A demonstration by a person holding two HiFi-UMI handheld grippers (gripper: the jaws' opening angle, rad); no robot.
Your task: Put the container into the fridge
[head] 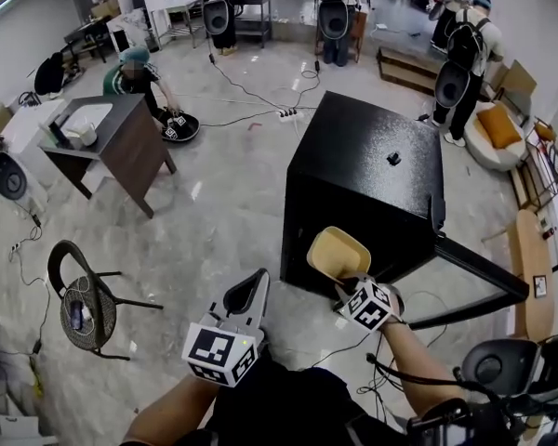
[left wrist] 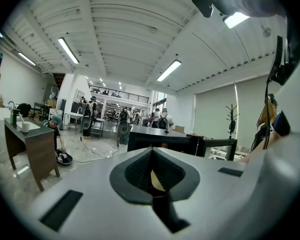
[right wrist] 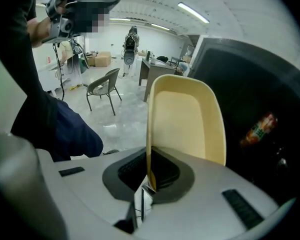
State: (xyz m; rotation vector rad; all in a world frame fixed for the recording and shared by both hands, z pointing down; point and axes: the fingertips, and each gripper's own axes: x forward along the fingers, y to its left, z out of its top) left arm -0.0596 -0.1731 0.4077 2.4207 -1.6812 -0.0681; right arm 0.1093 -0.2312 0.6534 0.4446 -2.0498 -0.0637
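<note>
My right gripper [head: 346, 286] is shut on the rim of a cream, empty container [head: 338, 254], holding it in front of the black fridge [head: 372, 165]. The fridge door [head: 479, 269] stands open to the right. In the right gripper view the container [right wrist: 187, 119] stands on edge, its wall pinched in my right gripper [right wrist: 150, 176], with the dark fridge interior [right wrist: 270, 74] just behind and a drink can or bottle [right wrist: 260, 126] inside. My left gripper [head: 258, 279] is shut and empty, lower left of the container. The left gripper [left wrist: 152, 171] view faces the fridge [left wrist: 160, 139].
A small black object [head: 393, 159] lies on the fridge top. A wire chair [head: 88, 295] stands to the left, with a dark desk [head: 121, 137] and a crouching person [head: 135, 77] beyond. Cables and a power strip [head: 286, 112] lie on the floor. People stand at the back.
</note>
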